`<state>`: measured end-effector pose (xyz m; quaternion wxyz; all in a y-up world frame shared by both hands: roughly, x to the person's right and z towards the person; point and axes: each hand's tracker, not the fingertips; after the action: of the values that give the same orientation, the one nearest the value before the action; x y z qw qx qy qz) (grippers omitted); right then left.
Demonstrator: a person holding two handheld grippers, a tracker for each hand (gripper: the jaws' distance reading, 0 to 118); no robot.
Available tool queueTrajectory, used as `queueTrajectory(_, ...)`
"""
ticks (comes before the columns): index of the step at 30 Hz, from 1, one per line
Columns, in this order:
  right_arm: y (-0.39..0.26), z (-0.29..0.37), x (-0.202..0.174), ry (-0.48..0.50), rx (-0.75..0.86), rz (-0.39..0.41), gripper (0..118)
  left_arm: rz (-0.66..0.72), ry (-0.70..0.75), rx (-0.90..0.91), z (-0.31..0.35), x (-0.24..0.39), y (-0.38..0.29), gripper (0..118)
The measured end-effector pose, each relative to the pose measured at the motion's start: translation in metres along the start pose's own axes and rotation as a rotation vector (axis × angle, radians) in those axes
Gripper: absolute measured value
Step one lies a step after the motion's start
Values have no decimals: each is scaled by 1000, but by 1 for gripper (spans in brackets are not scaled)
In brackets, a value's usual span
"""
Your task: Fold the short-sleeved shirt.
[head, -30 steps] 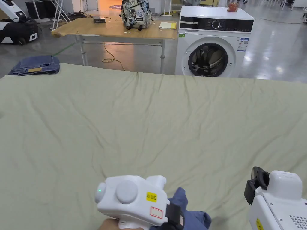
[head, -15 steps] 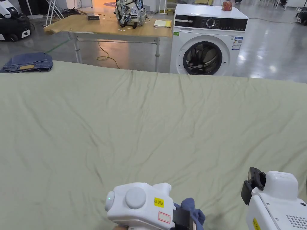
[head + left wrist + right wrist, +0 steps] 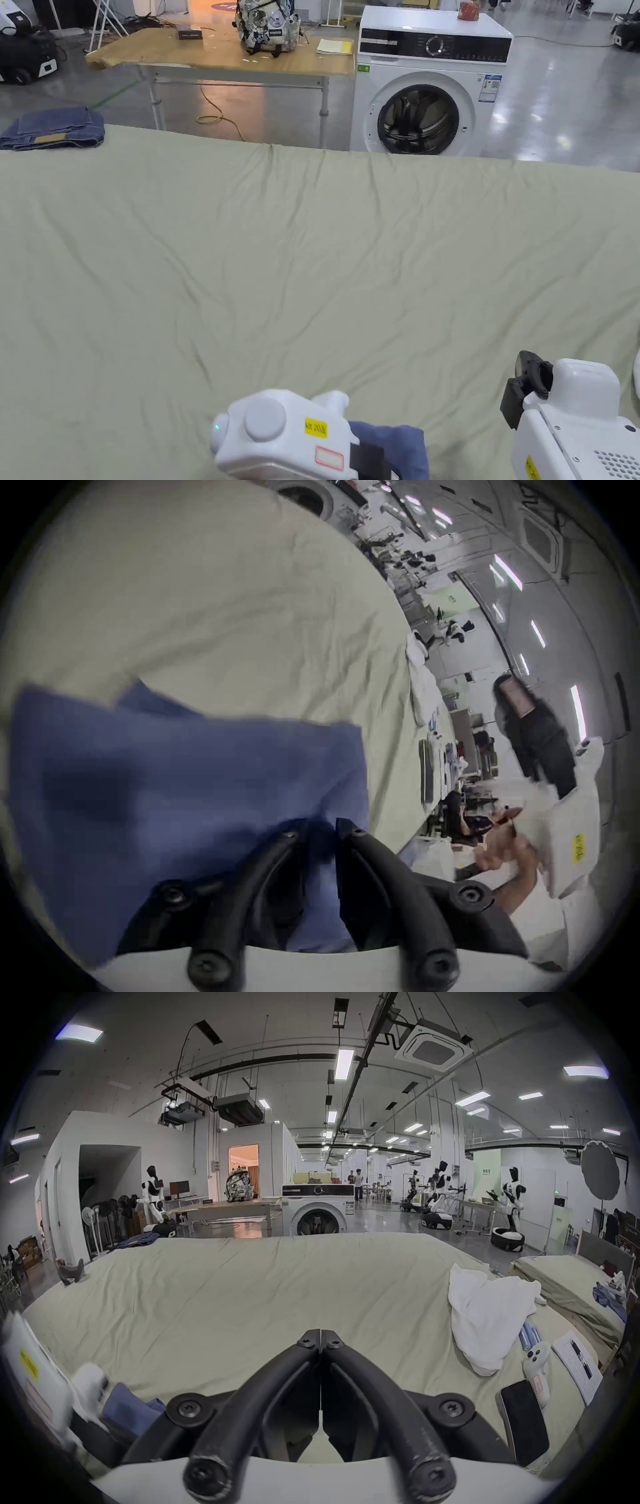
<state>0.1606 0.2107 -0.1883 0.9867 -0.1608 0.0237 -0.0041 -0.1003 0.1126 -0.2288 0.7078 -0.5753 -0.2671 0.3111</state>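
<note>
The blue shirt [image 3: 180, 791] is bunched up at the near edge of the big bed sheet [image 3: 312, 262], a little left of the middle. The left gripper [image 3: 320, 830] has its two black jaws close together with blue cloth between them; the picture is blurry there, but it looks like both jaws pinch the shirt. In the head view the white body of that gripper sits on top of the shirt [image 3: 390, 447].

The right gripper [image 3: 321, 1336] is near the bottom right, above bare sheet. Its jaws are pressed tip to tip and hold nothing.

Far off stands a washing machine [image 3: 431, 81]. Its round drum [image 3: 417, 120] is dark, so I cannot tell what is inside. Folded jeans [image 3: 53, 128] lie at the far left edge. A white cloth heap [image 3: 488, 1317] lies on the right side of the sheet.
</note>
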Motion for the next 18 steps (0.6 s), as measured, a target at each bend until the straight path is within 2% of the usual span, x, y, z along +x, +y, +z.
queueTrajectory(4,-2,0,4,-6,-8,-3,0,-8,6,0,-27,-7,-17,5)
queueTrajectory(8,-2,0,5,-10,-2,-2,0,-37,-7,45,-21,-6,-22,4)
queueTrajectory(10,0,-1,4,-4,5,-2,0,-104,9,70,-7,1,-21,4)
queueTrajectory(14,6,-3,-2,-1,30,-2,0,-222,66,229,40,8,-9,4)
queueTrajectory(18,17,-8,-13,8,62,-3,0,-358,247,483,99,8,2,4)
